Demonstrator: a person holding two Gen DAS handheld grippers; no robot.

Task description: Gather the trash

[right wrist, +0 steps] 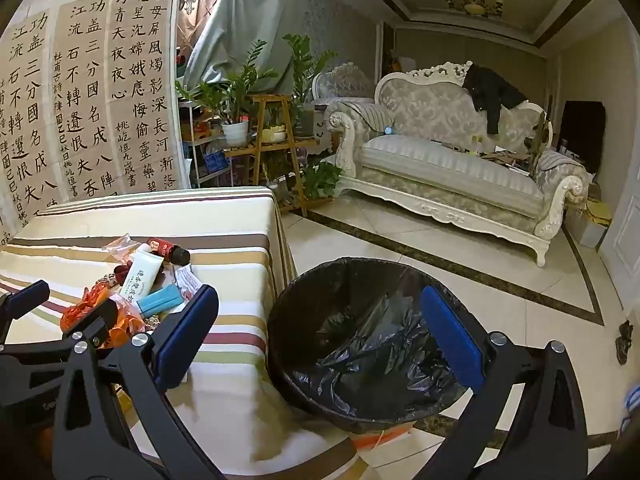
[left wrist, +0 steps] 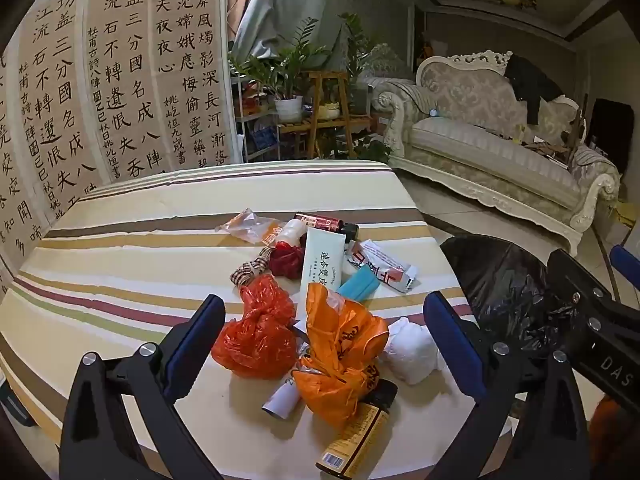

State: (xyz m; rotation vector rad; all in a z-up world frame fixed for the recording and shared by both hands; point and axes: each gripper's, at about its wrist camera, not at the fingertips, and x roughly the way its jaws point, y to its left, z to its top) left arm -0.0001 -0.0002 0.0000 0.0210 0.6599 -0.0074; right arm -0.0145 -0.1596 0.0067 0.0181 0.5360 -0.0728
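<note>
A pile of trash lies on the striped tablecloth [left wrist: 120,264]: a red plastic bag [left wrist: 256,336], an orange plastic bag [left wrist: 340,344], a white tissue wad [left wrist: 412,350], a brown bottle [left wrist: 356,436], a white tube [left wrist: 322,264], a blue packet [left wrist: 358,288] and a dark red bottle [left wrist: 324,224]. My left gripper [left wrist: 324,328] is open just above the two bags, empty. My right gripper [right wrist: 320,332] is open and empty over the bin with a black liner [right wrist: 360,340], which stands on the floor beside the table.
A white ornate sofa [right wrist: 452,168] stands across the tiled floor. A plant stand with pots [right wrist: 272,132] is behind the table. Calligraphy sheets [left wrist: 120,80] hang on the left wall. The table edge [right wrist: 276,264] is next to the bin.
</note>
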